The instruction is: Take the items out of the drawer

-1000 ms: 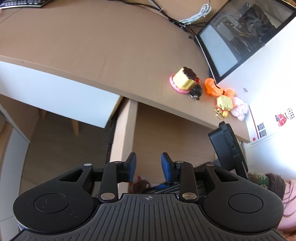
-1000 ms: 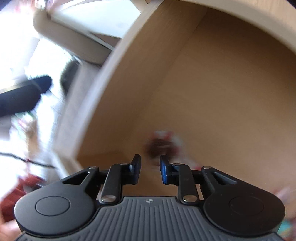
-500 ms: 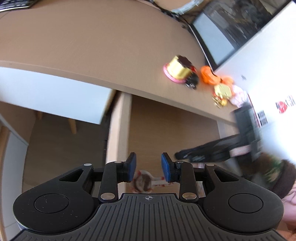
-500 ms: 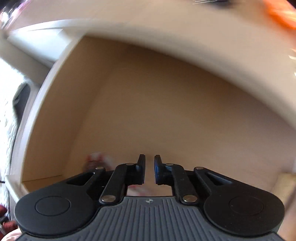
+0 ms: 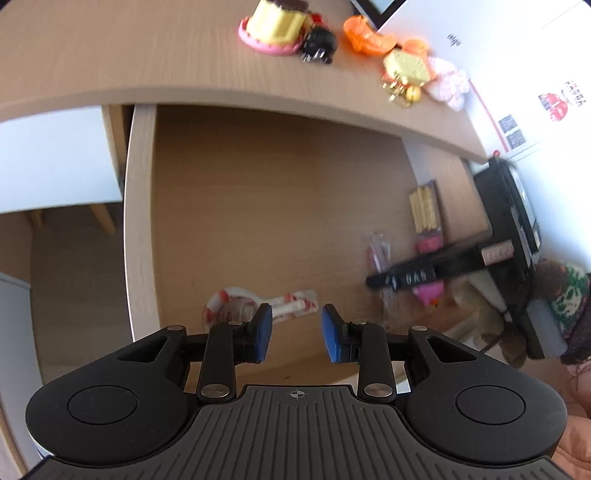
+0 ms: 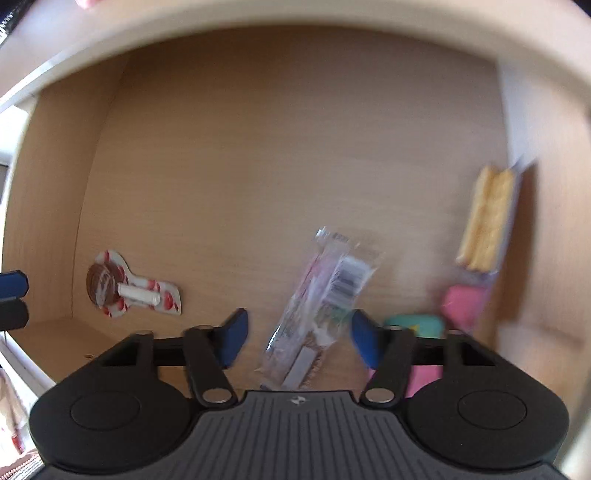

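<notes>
Your drawer (image 6: 258, 147) stands open and several items already sit up on the surface (image 5: 147, 55): a yellow toy cake (image 5: 277, 22), an orange piece (image 5: 364, 37) and a gold charm (image 5: 406, 68). By the look of it you are partway through.

Left in the drawer are a lollipop on its red-and-white card (image 6: 129, 290), a clear wrapped packet (image 6: 325, 295), a pack of biscuit sticks (image 6: 484, 218), and pink and teal bits (image 6: 417, 325) at the right wall.

Your right tongs (image 6: 299, 336) have just been opening and hang straight over the clear packet, jaws apart, not pressing on it. Your left tongs (image 5: 295, 328) are apart and empty, just above the lollipop card (image 5: 258, 304).

The surface's edge overhangs the drawer's back, and your two arms work close together.
</notes>
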The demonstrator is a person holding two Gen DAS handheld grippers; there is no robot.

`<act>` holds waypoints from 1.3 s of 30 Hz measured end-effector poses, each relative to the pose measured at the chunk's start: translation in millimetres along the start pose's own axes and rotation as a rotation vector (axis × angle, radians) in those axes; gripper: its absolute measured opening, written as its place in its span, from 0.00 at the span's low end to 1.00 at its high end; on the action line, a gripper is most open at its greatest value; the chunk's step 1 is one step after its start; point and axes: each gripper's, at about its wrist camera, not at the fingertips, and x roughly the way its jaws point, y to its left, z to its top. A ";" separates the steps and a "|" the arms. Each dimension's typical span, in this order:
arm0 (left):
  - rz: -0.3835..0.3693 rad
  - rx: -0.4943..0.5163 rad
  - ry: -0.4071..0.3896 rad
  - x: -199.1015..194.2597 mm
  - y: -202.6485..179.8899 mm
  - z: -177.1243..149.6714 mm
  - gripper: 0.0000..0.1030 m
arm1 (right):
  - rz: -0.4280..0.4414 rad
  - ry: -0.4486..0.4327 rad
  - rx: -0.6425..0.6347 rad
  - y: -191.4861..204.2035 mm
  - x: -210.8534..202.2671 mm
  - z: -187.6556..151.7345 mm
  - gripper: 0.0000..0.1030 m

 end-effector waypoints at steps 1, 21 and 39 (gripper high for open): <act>0.002 0.004 0.014 2.3 -0.6 -0.1 0.31 | -0.013 -0.020 -0.014 1.4 -1.8 4.1 0.33; 0.053 -0.182 -0.295 -79.4 34.3 16.4 0.31 | 0.402 0.121 -0.203 109.1 -1.6 34.2 0.32; 0.061 0.031 -0.103 -30.2 5.0 6.8 0.31 | 0.142 -0.260 -0.099 18.6 -75.8 50.2 0.30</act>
